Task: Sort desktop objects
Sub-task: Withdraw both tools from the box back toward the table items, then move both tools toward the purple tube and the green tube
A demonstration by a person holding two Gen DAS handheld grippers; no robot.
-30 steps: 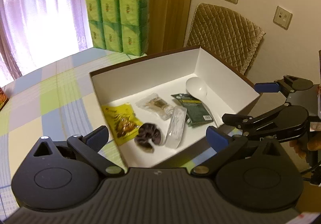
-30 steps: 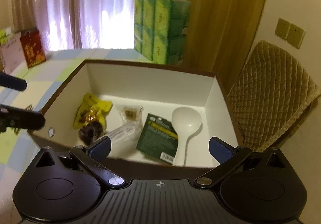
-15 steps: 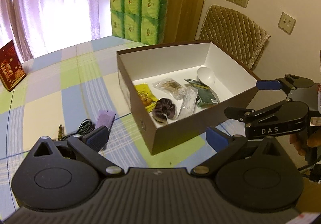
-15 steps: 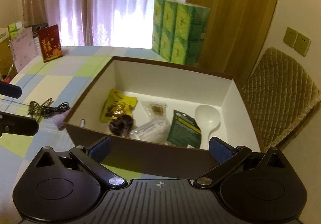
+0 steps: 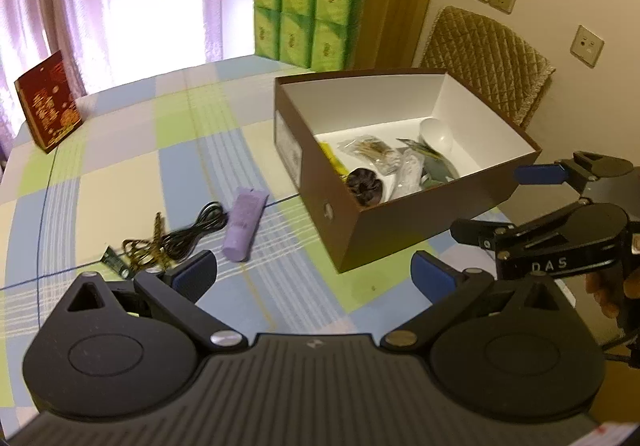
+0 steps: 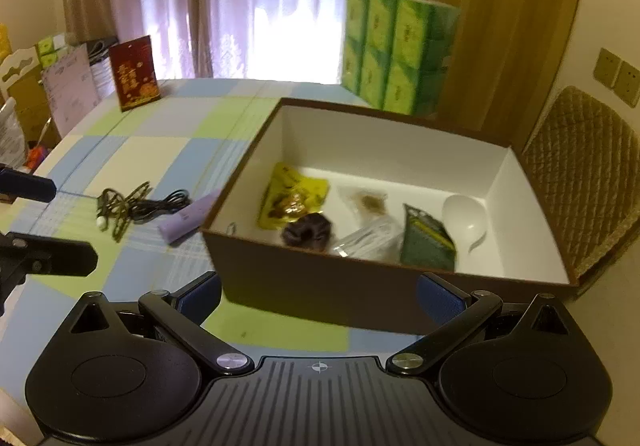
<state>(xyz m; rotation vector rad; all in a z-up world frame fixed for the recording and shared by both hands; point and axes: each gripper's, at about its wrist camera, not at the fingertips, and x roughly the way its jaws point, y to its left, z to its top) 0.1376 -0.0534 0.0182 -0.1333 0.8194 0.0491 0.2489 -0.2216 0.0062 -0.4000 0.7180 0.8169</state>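
On the checked tablecloth [image 5: 132, 166], a brown box [image 5: 384, 230] with white inside, holding a yellow packet [image 6: 294, 194], a dark scrunchie [image 6: 308, 232], a clear wrapper [image 6: 370, 240], a green packet [image 6: 426, 242] and a white spoon [image 6: 466, 220]. Left of the box, lying flat and apart from it: a purple tube [image 5: 245, 223], a black cable [image 5: 192, 232] just beside it, and a brownish tangle [image 5: 146, 252] against the cable. Left gripper [image 5: 314, 272] above the cloth near the box, jaws wide apart, holding nothing. Right gripper [image 6: 320, 292] in front of the box wall, jaws likewise spread and empty. Behind the box, stacked green packs [image 5: 310, 12]; at the far left, a red card [image 5: 48, 102] standing upright
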